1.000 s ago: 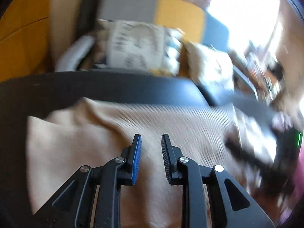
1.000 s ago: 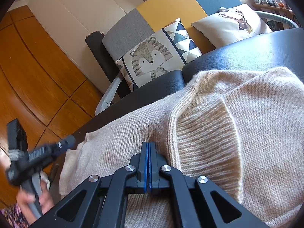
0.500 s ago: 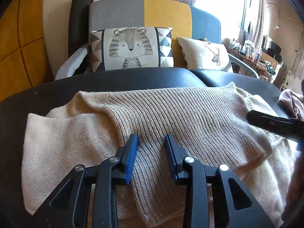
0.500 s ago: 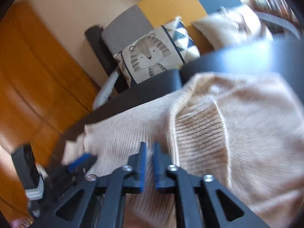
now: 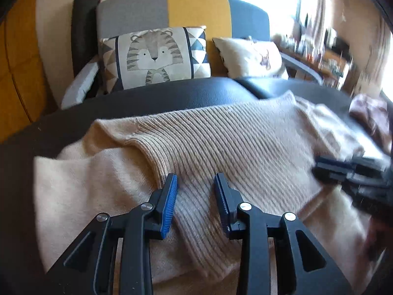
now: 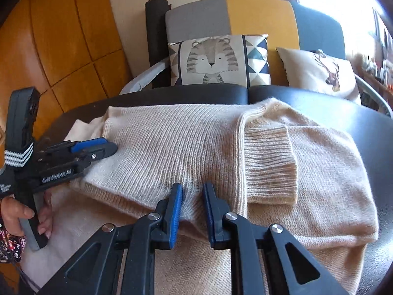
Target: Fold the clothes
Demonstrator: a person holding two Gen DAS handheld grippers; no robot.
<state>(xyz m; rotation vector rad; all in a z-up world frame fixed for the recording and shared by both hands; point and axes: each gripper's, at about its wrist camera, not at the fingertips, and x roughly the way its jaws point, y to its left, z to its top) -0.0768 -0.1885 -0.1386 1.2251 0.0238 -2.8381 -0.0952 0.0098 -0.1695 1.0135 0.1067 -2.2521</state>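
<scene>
A beige knitted sweater [image 5: 245, 147] [image 6: 172, 142] lies on a black padded surface [image 6: 368, 118], with a ribbed sleeve folded across its body and the cuff [image 6: 270, 162] lying flat. My left gripper [image 5: 195, 179] [image 6: 108, 147] is open just above the sleeve near the sweater's left end, and nothing is pinched in it. My right gripper [image 6: 192, 186] [image 5: 329, 169] hovers over the sleeve's near edge beside the cuff. Its jaws are closing, with knit lying below the gap but not pressed by the pads.
A person's hand [image 6: 14, 211] holds the left gripper's handle. Behind the surface stands a grey, yellow and blue sofa with a tiger cushion [image 6: 216, 59] and a deer cushion [image 6: 319, 73]. Another garment [image 5: 371, 118] lies at the far right. Wooden panels cover the left wall.
My right gripper went from shut to parted jaws, rolled level and drew back along the sweater. My left gripper's jaws widened slightly and it steadied over the sleeve.
</scene>
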